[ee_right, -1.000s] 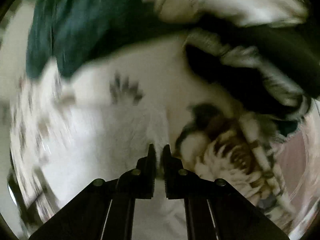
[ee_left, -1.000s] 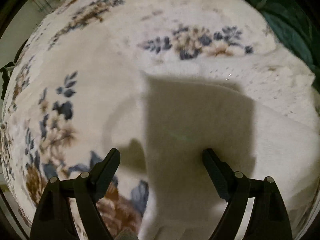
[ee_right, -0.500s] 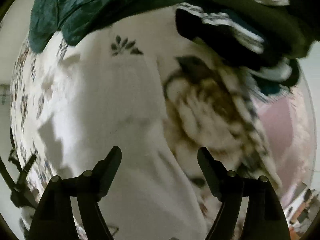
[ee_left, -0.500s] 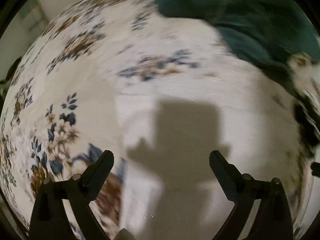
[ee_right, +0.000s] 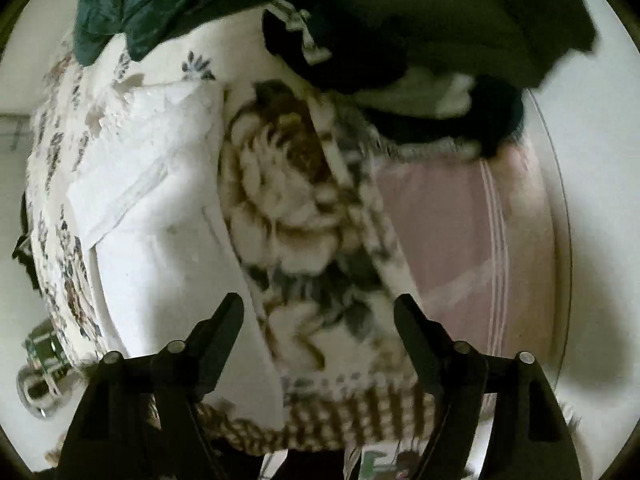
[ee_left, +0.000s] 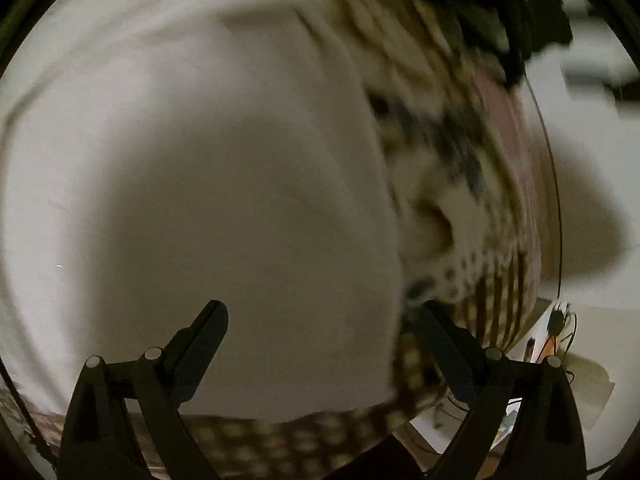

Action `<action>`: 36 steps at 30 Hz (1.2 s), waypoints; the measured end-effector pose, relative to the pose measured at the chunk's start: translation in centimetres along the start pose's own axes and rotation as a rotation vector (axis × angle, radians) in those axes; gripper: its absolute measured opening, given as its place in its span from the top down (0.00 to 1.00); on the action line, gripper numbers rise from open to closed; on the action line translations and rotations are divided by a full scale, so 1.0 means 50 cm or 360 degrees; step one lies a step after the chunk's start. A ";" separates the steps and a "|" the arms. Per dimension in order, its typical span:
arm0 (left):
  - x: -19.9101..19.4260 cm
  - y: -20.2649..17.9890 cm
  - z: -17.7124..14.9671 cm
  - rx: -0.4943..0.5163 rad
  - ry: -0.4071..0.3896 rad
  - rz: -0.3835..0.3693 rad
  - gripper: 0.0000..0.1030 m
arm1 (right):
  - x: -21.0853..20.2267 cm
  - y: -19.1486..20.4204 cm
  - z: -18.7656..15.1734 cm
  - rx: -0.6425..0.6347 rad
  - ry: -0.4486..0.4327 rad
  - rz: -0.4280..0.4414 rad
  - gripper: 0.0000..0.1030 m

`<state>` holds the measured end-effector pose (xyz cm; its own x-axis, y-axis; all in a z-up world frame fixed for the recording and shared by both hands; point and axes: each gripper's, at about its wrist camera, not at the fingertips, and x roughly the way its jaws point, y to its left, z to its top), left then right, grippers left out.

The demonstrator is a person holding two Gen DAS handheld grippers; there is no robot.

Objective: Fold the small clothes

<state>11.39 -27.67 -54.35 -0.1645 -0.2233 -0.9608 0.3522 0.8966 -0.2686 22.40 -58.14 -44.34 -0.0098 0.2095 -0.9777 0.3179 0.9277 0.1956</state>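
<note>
- White garment (ee_right: 160, 208) lies folded on the floral blanket (ee_right: 288, 216), its right edge against the big brown flower.
- Left gripper (ee_left: 320, 320) hangs over the garment (ee_left: 208, 200), fingers spread wide, holding nothing.
- Right gripper (ee_right: 318, 312) is spread too, empty, over the blanket beside the garment.
- Dark clothes (ee_right: 400, 32) are piled beyond; the pink sheet (ee_right: 452, 232) lies to the right.

Motion blur smears the patterned blanket (ee_left: 448, 184) in the left wrist view.
</note>
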 end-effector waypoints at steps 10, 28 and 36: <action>0.080 -0.042 0.009 0.0025 -0.0158 0.0323 0.81 | 0.156 0.096 0.298 -0.0132 -0.0030 0.0384 0.34; -0.160 0.032 -0.049 -0.0139 -0.0519 0.0153 0.93 | 0.207 0.207 0.412 0.0105 -0.0041 0.0549 0.90; -0.308 0.237 -0.120 -0.0482 -0.0670 0.0014 0.93 | 0.040 0.483 0.359 -0.0227 -0.0115 0.0416 0.90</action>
<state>12.55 -11.29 -42.35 0.2444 -0.2939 -0.9241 0.0589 0.9557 -0.2884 47.10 -40.87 -42.91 0.1237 0.4293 -0.8946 0.1647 0.8802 0.4451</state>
